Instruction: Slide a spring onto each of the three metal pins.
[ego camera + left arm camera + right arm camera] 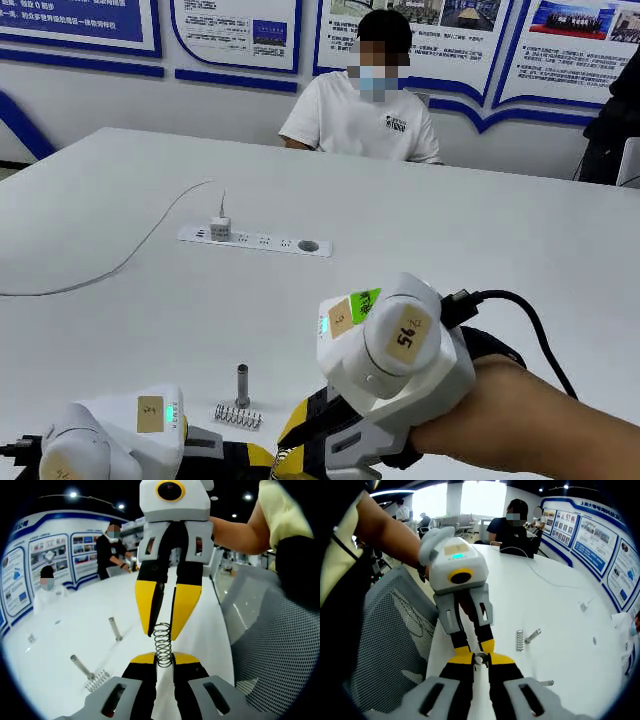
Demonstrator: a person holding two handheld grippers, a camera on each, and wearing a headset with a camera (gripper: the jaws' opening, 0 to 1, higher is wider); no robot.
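Spring [162, 645] is nipped at each end by the left tongs [164, 660] and right tongs [161, 634], both closed narrow on it, probably to regrip it for threading over a pin [115, 629].

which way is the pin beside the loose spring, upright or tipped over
Upright: the pin stands on end on the table, bare, with the loose spring lying flat at its base.

A spring [237, 415] lies on the table [420, 250] just before an upright pin [242, 386].
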